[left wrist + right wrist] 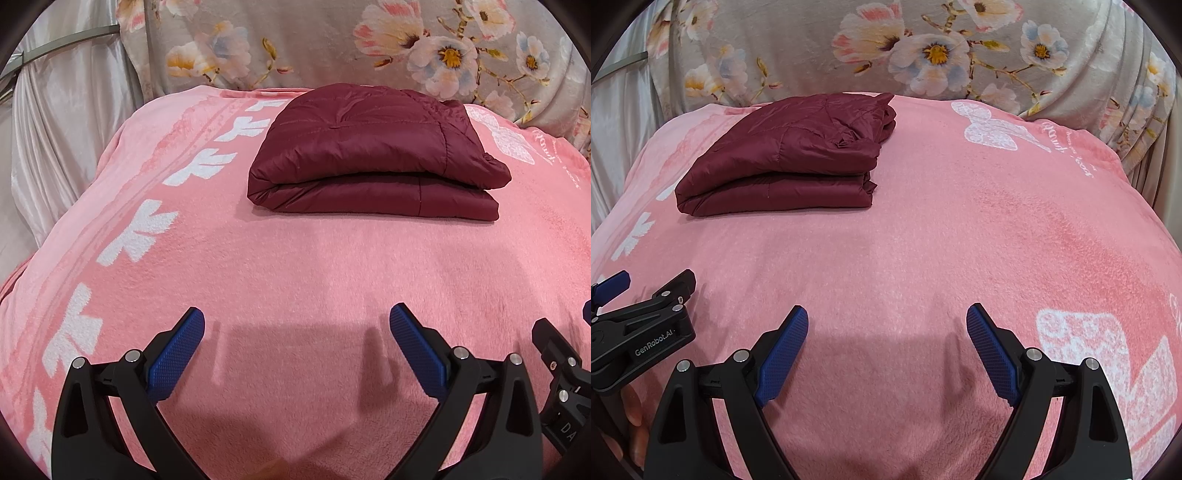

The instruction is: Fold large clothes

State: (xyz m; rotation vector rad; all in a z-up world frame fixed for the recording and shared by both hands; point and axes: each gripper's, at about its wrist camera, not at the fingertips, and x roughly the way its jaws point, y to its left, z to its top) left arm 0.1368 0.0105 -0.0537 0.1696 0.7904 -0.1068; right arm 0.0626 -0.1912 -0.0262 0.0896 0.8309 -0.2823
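Note:
A dark red puffer jacket (373, 155) lies folded into a compact stack on the pink blanket (295, 266), far ahead of both grippers; it also shows in the right wrist view (786, 158) at the upper left. My left gripper (297, 325) is open and empty, low over the blanket near its front. My right gripper (886, 321) is open and empty, also over the near part of the blanket. The right gripper shows at the right edge of the left wrist view (557, 362); the left gripper shows at the left edge of the right wrist view (646, 314).
The pink blanket (960, 240) with white leaf and butterfly prints covers the whole bed. A grey floral fabric (332, 44) hangs behind it. A pale satin curtain (55, 129) hangs at the left.

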